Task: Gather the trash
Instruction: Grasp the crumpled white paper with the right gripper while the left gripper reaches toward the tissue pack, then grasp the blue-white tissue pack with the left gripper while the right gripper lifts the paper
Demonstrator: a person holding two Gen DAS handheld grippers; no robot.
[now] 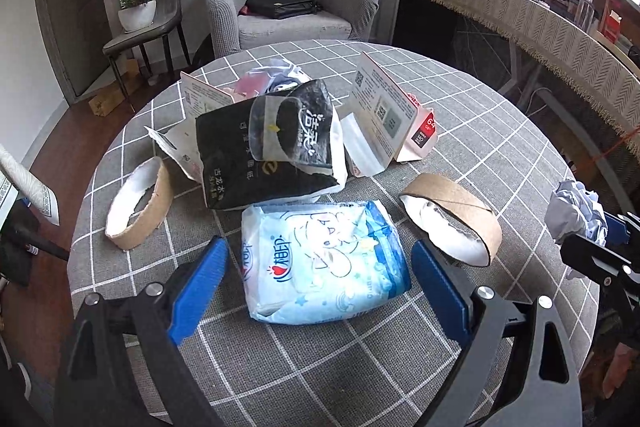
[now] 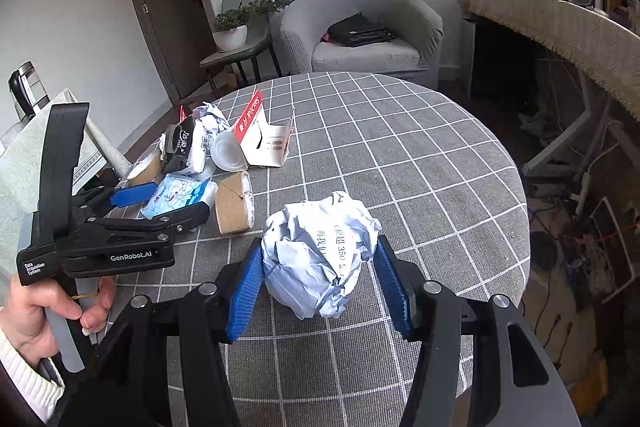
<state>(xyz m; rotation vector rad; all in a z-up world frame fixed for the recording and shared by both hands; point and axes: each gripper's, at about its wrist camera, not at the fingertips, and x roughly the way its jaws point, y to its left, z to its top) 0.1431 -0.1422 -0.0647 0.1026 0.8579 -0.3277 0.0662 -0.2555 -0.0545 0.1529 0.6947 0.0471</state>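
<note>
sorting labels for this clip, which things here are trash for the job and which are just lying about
Job:
crumpled white paper ball in the right gripper
light blue tissue pack between the open left gripper's fingers
black tissue wrapper
two brown cardboard rings
torn white cartons

Lying about:
grey armchair
black bag
potted plant

Crumpled paper ball apart from heaped wrappers.

tissue pack: glossy plastic | paper ball: crumpled, matt | tablecloth: woven cloth
</note>
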